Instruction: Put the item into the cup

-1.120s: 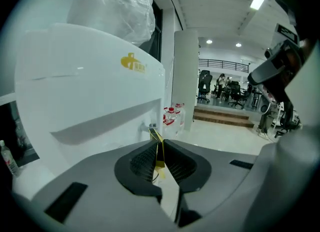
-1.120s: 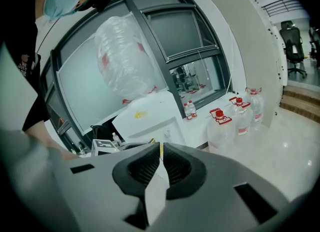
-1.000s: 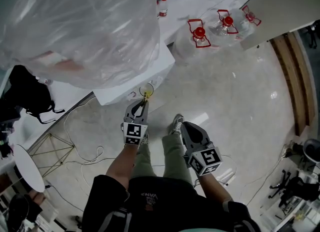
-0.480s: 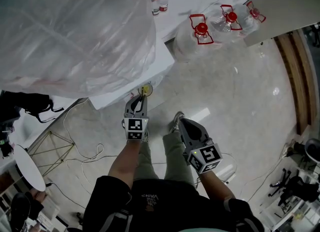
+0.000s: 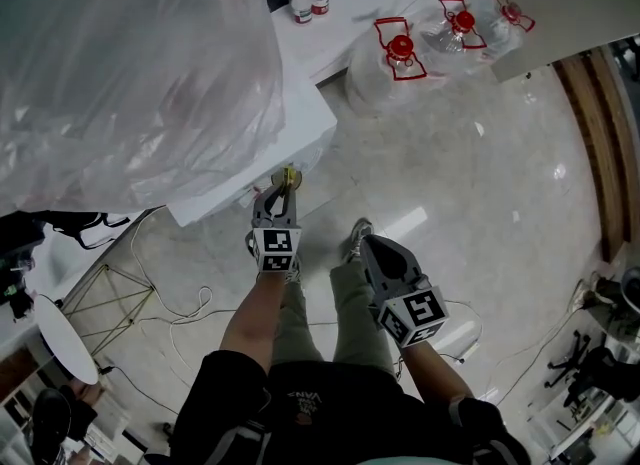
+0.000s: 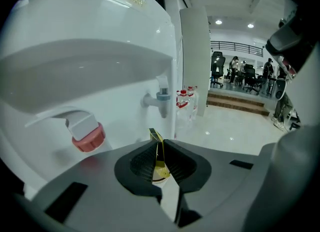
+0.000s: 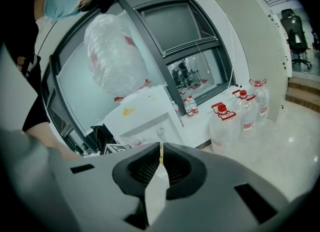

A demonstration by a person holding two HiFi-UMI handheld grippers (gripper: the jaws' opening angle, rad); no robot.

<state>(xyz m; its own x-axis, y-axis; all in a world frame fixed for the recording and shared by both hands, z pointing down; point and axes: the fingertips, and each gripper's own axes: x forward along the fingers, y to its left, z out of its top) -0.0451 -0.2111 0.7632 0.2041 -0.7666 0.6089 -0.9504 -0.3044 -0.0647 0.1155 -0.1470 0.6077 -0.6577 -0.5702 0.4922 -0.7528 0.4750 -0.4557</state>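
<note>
Three water jugs (image 5: 400, 73) at 1 o'clock on glossy floor (image 5: 470, 183); left gripper (image 5: 283, 185) clamps yellow sachet (image 6: 155, 137), right gripper (image 5: 368, 245) closed.

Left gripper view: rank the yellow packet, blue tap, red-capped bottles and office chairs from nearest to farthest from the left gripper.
1. Yellow packet, pinched in the left gripper's jaws.
2. Blue tap, on the dispenser just ahead.
3. Red-capped bottles, past the dispenser's edge, right of the tap.
4. Office chairs, far back at right.
</note>
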